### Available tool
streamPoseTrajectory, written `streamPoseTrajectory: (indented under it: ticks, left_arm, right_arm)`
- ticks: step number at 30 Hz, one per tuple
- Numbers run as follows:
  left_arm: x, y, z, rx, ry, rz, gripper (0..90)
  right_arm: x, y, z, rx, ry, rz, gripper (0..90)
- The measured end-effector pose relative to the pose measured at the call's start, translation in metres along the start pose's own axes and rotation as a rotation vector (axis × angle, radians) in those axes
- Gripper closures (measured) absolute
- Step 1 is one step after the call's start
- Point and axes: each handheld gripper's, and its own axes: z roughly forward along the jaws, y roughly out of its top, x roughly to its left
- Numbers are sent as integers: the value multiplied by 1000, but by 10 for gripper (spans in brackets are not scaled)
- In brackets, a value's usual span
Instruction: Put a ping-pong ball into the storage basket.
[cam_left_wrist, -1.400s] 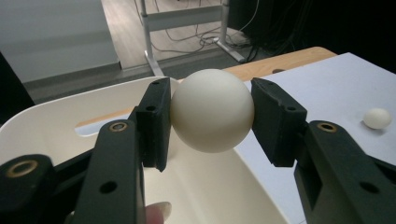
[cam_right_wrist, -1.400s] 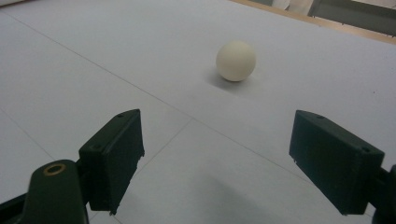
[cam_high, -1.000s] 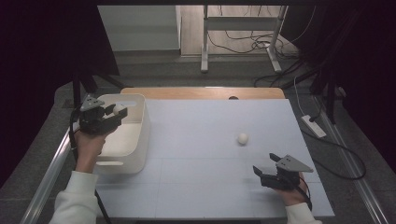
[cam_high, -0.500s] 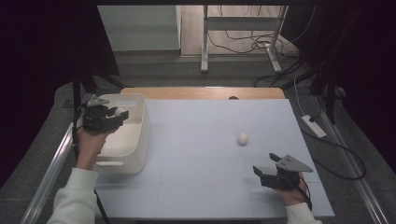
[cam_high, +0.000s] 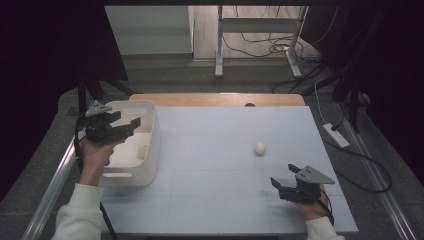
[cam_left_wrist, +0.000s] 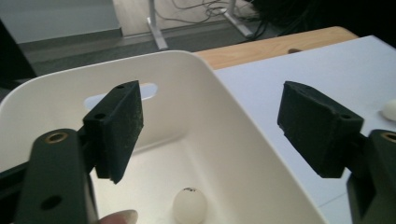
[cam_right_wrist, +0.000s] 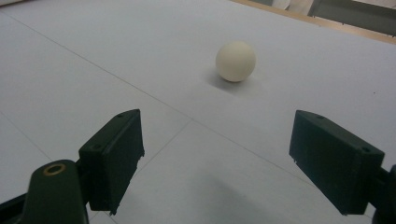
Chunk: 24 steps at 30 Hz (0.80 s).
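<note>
A white bin (cam_high: 150, 145) stands at the table's left edge, with a white ball (cam_high: 142, 151) lying on its floor. My left gripper (cam_high: 131, 126) hovers over the bin, open and empty. In the left gripper view the bin (cam_left_wrist: 261, 158) lies below my open left gripper (cam_left_wrist: 224, 130), and the ball in the bin (cam_left_wrist: 189, 205) rests near the bottom. A second cream ball (cam_high: 259, 148) sits on the white table at centre right. My right gripper (cam_high: 284, 181) rests low near the front right, open, with the cream ball (cam_right_wrist: 236, 61) ahead of my right gripper (cam_right_wrist: 219, 154).
The white tabletop (cam_high: 215, 150) has a wooden strip (cam_high: 215, 99) along its far edge. A power strip (cam_high: 336, 135) and cables lie on the floor to the right. A desk frame (cam_high: 220, 45) stands beyond the table.
My left gripper has drawn back slightly toward the left over the bin. The right gripper and the cream ball have stayed where they were.
</note>
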Motion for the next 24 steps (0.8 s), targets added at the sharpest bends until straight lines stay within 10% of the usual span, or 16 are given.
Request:
streamPoseTrajectory:
  ticks: [24]
  left_arm:
    - [-47, -23, -21, -110, -244, 66, 206]
  right_arm:
    - [-3, 7, 0, -22, 9, 37, 182]
